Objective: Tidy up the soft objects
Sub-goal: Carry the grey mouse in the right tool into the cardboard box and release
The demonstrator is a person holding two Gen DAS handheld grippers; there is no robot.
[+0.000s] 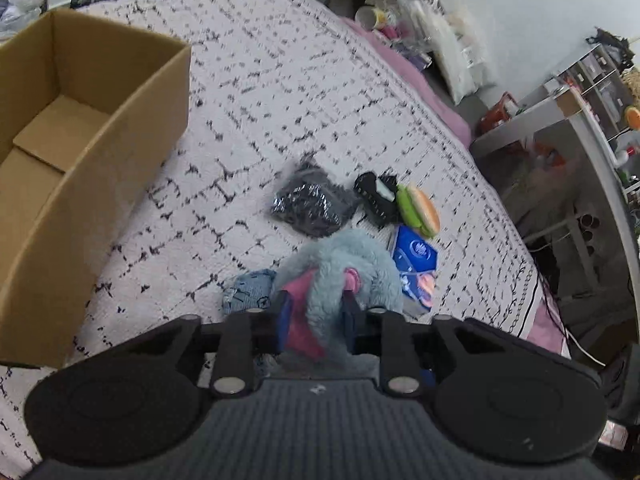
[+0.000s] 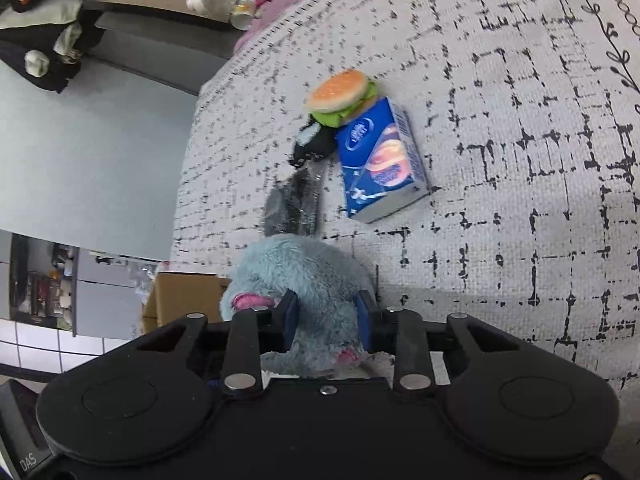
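Left gripper (image 1: 316, 312): blue-padded fingers (image 1: 283, 320) pinching a grey-blue plush toy (image 1: 348, 268) by a part with pink lining, the toy lifted in front of the camera. Right gripper (image 2: 327, 316): fingers (image 2: 289, 316) clamped on the same plush toy (image 2: 304, 280), fur bulging between them, a pink patch showing at either side. Denim-blue fabric bundle (image 1: 250, 290): on the bed, just left of the left fingers. Blue printed carton (image 2: 380, 160): lying flat on the bed beyond the toy, near it. Burger-shaped soft toy (image 2: 340, 96): orange bun over green layer, touching the carton's far end. Small black item with white label (image 1: 376, 196): beside the burger, kind unclear. Dark glossy bag (image 1: 312, 204): crumpled, next to the black item. Bed cover (image 1: 280, 80): white with black broken-grid print, carrying all loose items. Cardboard box (image 1: 120, 140): open-topped, on the bed at the left, well apart from the cluster, interior showing only its bottom flaps
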